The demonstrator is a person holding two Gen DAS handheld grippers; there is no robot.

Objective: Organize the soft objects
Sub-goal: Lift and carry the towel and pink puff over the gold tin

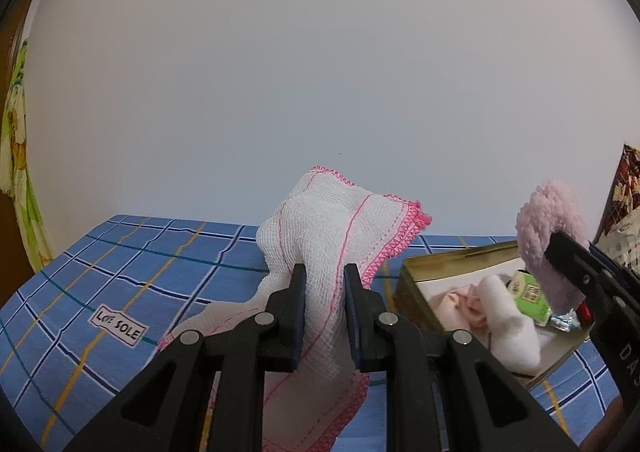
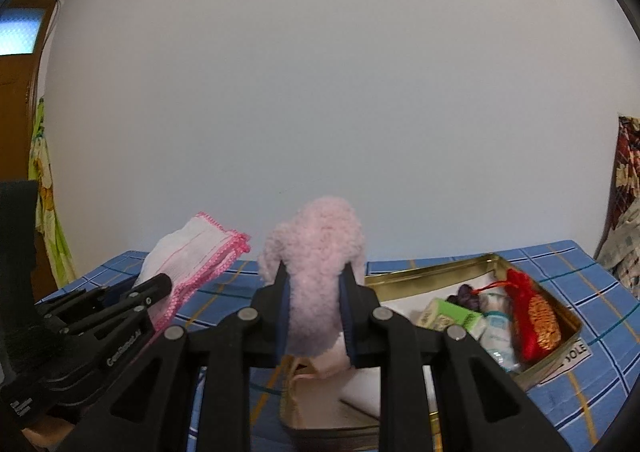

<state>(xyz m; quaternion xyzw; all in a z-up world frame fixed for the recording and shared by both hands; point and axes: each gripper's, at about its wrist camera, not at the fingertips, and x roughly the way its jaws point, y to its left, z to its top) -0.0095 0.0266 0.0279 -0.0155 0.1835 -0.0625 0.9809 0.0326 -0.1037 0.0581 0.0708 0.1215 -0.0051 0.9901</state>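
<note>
My left gripper (image 1: 325, 292) is shut on a white gauze cloth with pink stitched edges (image 1: 340, 220), holding it up above the blue checked bed sheet (image 1: 120, 260). The cloth also shows at the left of the right wrist view (image 2: 200, 248). My right gripper (image 2: 314, 302) is shut on a fluffy pink soft object (image 2: 320, 252), held over the near end of a gold tin box (image 2: 560, 316). The fluffy object shows at the right of the left wrist view (image 1: 548, 228).
The tin (image 1: 416, 292) holds pale pink and white cloths (image 1: 492, 308), a green packet (image 2: 452, 314), a red and gold pouch (image 2: 532, 320) and small packets. A white wall fills the background. A green patterned curtain (image 1: 20, 172) hangs at the left.
</note>
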